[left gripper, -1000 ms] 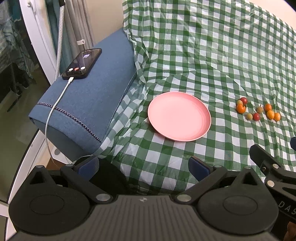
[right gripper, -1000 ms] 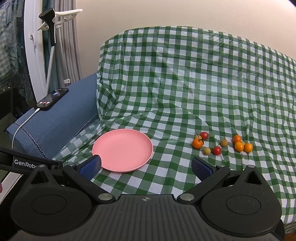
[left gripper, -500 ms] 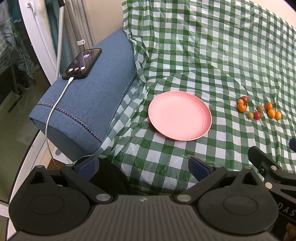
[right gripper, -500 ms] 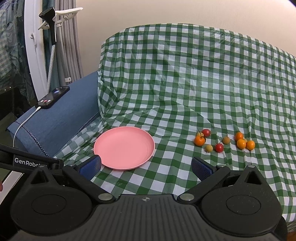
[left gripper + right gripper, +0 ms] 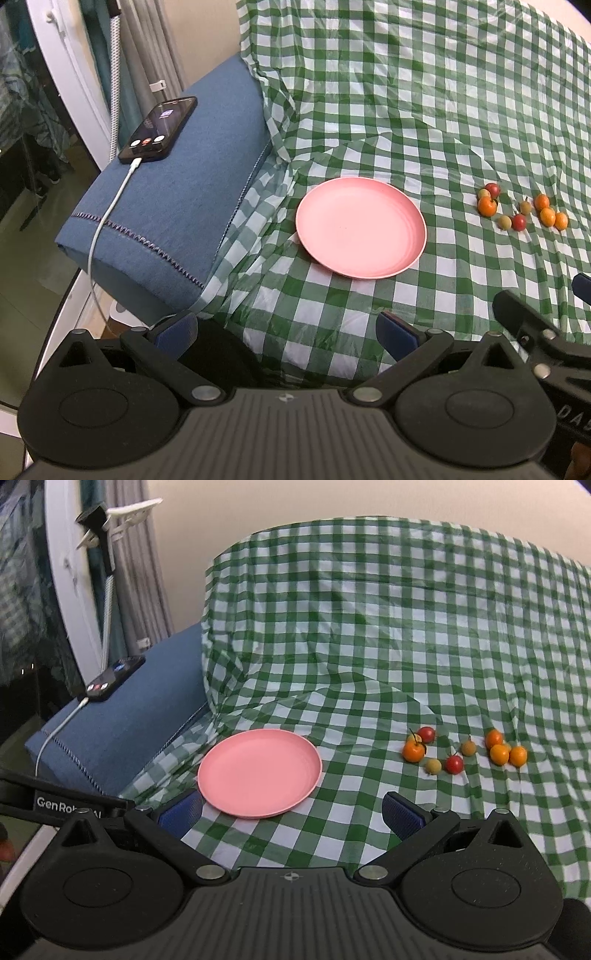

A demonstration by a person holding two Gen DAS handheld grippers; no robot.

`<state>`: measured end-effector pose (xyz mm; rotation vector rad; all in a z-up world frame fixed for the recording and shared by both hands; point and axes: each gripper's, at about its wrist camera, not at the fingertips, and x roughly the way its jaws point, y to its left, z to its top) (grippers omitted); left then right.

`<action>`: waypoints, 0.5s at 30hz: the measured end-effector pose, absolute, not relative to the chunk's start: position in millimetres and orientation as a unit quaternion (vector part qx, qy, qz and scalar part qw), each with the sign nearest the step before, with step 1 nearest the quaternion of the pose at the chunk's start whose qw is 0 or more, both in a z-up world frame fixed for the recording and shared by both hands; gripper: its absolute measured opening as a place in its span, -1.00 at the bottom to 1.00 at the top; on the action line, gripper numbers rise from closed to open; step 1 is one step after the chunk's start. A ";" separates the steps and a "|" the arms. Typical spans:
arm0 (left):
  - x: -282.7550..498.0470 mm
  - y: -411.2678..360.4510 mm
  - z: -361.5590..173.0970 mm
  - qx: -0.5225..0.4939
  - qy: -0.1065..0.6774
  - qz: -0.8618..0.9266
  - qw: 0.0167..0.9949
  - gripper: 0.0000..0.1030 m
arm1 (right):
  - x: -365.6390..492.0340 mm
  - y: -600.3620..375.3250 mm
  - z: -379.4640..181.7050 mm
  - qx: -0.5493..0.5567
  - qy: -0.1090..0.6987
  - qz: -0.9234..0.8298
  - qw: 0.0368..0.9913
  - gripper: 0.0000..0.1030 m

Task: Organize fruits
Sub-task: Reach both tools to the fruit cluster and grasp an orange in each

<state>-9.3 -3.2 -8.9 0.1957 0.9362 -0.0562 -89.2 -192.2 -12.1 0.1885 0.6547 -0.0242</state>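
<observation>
An empty pink plate (image 5: 360, 225) (image 5: 258, 771) lies on the green checked cloth. Several small fruits lie loose to its right: an orange one with a stem (image 5: 413, 751), red ones (image 5: 454, 763), yellowish ones (image 5: 433, 766), and a cluster of three orange ones (image 5: 500, 753). The same fruits show in the left wrist view (image 5: 519, 210). My left gripper (image 5: 286, 330) is open and empty, near the cloth's front edge, short of the plate. My right gripper (image 5: 291, 812) is open and empty, just in front of the plate and left of the fruits.
A blue cushion (image 5: 173, 206) sits left of the plate with a phone (image 5: 159, 129) on a white cable on top. A white ring-light frame (image 5: 70, 590) and curtains stand at the far left. The cloth rises up a backrest (image 5: 388, 590) behind.
Both grippers have moved slightly forward and up; the plate and fruits sit a little higher and closer in the right wrist view. Nothing was grasped.
</observation>
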 end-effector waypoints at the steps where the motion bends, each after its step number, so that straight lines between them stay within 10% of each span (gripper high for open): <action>1: -6.4 -6.8 -9.7 0.096 0.452 -0.029 0.886 0.99 | -88.6 -199.3 -14.9 0.104 0.318 -0.019 0.942 0.99; 15: 86.6 -133.8 -41.0 0.062 0.501 -0.138 0.852 0.99 | -50.7 -365.5 -82.1 0.143 0.278 -0.234 0.920 0.99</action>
